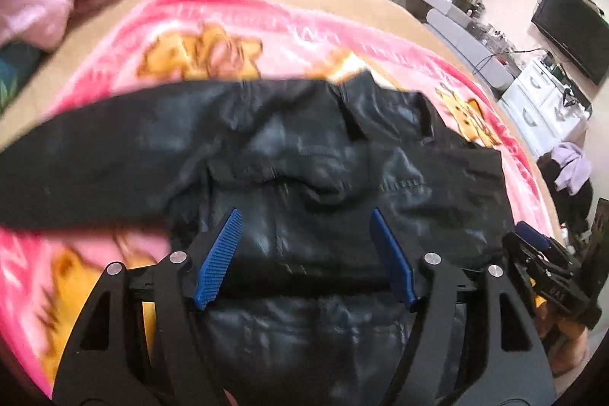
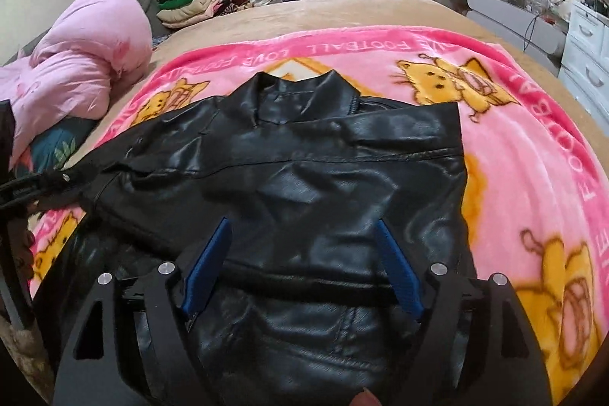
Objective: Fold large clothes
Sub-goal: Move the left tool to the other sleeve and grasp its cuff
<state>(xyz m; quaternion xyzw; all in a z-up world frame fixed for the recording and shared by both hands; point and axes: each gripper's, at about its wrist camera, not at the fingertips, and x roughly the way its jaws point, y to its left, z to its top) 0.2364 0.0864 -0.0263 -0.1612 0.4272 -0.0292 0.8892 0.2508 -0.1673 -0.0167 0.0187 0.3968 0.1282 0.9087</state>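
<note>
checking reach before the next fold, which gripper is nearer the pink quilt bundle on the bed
Left. The pink quilt bundle lies at the far left of the bed. The left gripper hangs over the black jacket on that side; the right gripper hangs farther right.

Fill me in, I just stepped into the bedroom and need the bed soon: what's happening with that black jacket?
A person with a gripper in each hand is folding a black leather jacket spread on a pink cartoon blanket on the bed. The left gripper and right gripper both stand open above the jacket, holding nothing. One side looks folded in to a straight edge; a sleeve stretches out across the other side. A pink quilt is bunched beside the blanket.
</note>
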